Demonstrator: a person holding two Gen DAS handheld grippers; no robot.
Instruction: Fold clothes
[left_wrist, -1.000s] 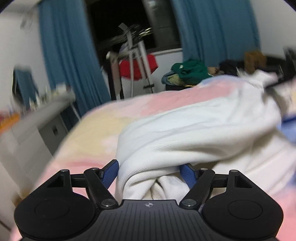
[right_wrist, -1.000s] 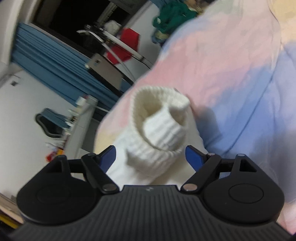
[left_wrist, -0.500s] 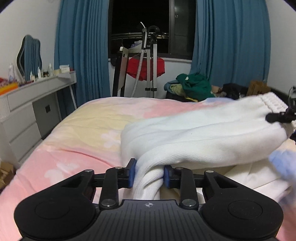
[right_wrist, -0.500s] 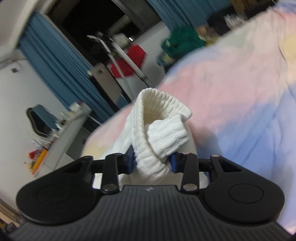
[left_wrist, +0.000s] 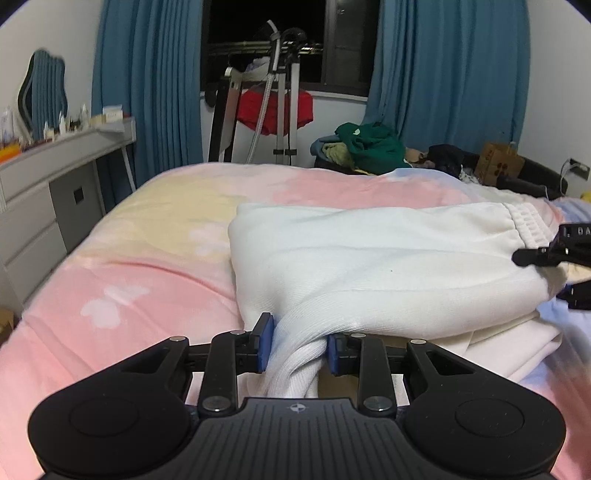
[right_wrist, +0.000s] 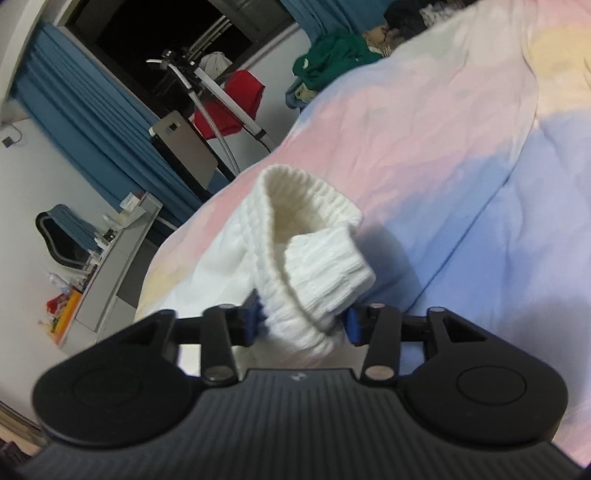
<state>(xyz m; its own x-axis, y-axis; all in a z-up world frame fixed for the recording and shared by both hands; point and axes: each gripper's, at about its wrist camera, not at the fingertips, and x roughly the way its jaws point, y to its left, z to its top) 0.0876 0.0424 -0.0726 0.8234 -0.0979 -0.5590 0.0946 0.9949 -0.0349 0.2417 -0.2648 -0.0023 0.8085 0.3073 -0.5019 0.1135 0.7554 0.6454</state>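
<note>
A white sweatshirt (left_wrist: 369, 258) lies bunched across the pastel bedspread (left_wrist: 147, 266). My left gripper (left_wrist: 297, 341) is shut on a gathered fold of its plain fabric at the near edge. The garment's ribbed hem (right_wrist: 310, 254) stands up in a loop in the right wrist view, and my right gripper (right_wrist: 301, 321) is shut on that ribbing. In the left wrist view the right gripper (left_wrist: 554, 254) shows as black parts at the far right, at the ribbed end (left_wrist: 524, 225) of the garment. The cloth spans between both grippers, slightly lifted.
A grey dresser (left_wrist: 40, 199) with small items stands left of the bed. Beyond the foot are a garment steamer stand with a red cloth (left_wrist: 275, 110), blue curtains (left_wrist: 147, 81), a pile of green clothes (left_wrist: 369, 147) and a cardboard box (left_wrist: 498, 164).
Both grippers went from open around the white fabric to shut on it. The garment has since been drawn flatter and lower over the bed.
</note>
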